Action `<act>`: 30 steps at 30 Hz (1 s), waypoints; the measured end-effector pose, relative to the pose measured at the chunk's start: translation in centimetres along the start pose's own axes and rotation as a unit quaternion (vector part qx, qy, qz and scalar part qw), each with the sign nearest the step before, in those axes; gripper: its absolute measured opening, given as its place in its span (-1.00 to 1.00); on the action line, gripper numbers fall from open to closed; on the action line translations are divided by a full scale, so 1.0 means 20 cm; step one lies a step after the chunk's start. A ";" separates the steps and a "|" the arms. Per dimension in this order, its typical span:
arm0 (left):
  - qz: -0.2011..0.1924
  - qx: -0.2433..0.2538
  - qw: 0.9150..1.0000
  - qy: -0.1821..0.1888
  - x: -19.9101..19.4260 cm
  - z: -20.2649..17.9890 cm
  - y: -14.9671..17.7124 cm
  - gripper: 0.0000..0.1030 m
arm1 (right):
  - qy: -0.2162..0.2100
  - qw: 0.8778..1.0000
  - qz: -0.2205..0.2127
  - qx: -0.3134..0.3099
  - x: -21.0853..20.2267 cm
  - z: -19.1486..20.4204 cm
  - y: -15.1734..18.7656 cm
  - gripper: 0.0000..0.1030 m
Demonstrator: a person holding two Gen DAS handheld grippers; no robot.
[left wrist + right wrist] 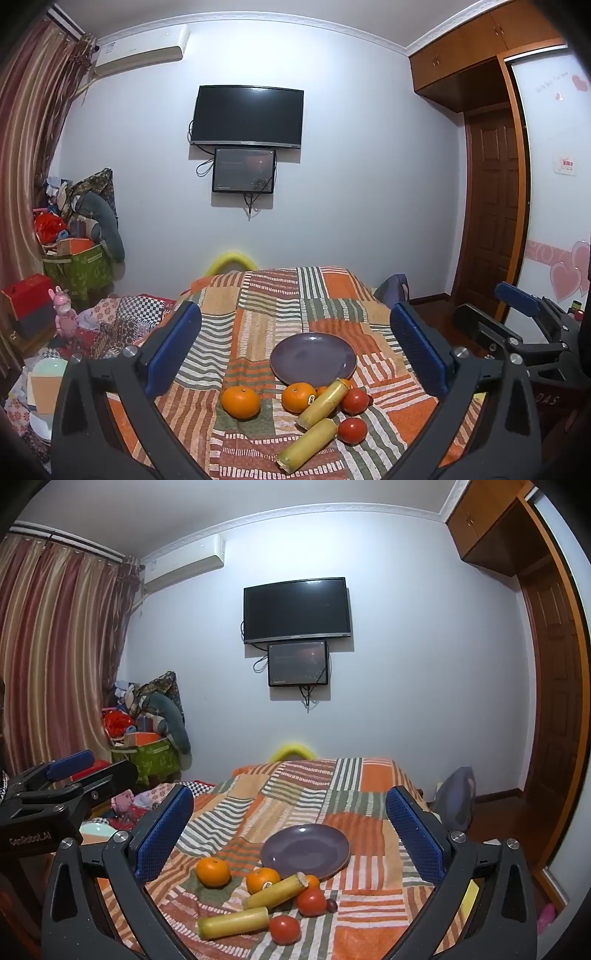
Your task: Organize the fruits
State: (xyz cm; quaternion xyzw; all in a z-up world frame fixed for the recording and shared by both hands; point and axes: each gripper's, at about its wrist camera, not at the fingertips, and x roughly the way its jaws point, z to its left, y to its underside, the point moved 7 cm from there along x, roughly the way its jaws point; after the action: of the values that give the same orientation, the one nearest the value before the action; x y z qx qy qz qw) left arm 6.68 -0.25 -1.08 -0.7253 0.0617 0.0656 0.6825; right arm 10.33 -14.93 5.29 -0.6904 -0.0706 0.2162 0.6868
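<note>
Oranges (240, 401), tomatoes (352, 430) and yellow stalk pieces (307, 445) lay ahead between the wide-spread left gripper (295, 347) fingers; right gripper (290, 834) likewise gaped, purple plate (306, 850) beyond.

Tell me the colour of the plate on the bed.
The plate is plain purple, clearest in the right wrist view.

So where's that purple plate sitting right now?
The purple plate lies flat on the patchwork quilt, centre of both views, just beyond the pile of fruit; the stickered orange sits nearest its front rim, and nothing is on it yet.
</note>
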 end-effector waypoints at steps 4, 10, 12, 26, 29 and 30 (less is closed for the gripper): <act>0.000 -0.002 1.000 0.000 0.00 0.01 0.00 1.00 | 0.000 1.000 -0.001 0.000 0.00 0.00 0.01 1.00; -0.004 0.000 1.000 0.000 -0.01 0.01 0.00 1.00 | -0.001 1.000 -0.003 -0.001 -0.01 0.00 0.00 1.00; -0.005 0.000 1.000 0.001 -0.01 0.01 0.00 1.00 | -0.001 1.000 -0.003 -0.001 -0.01 0.00 0.00 1.00; -0.005 -0.002 1.000 0.001 -0.01 0.00 0.00 1.00 | 0.000 1.000 -0.005 -0.004 -0.01 0.00 0.00 1.00; -0.005 -0.002 1.000 0.001 -0.01 0.01 0.00 1.00 | 0.000 1.000 -0.005 -0.004 -0.01 0.00 0.00 1.00; -0.005 -0.002 1.000 0.001 -0.02 0.01 0.00 1.00 | 0.001 1.000 -0.005 -0.005 -0.01 0.00 0.00 1.00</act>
State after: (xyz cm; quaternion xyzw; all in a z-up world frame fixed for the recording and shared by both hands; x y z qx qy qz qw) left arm 6.37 -0.13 -1.02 -0.7271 0.0588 0.0622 0.6812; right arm 10.13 -14.95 5.34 -0.6935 -0.0748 0.2120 0.6845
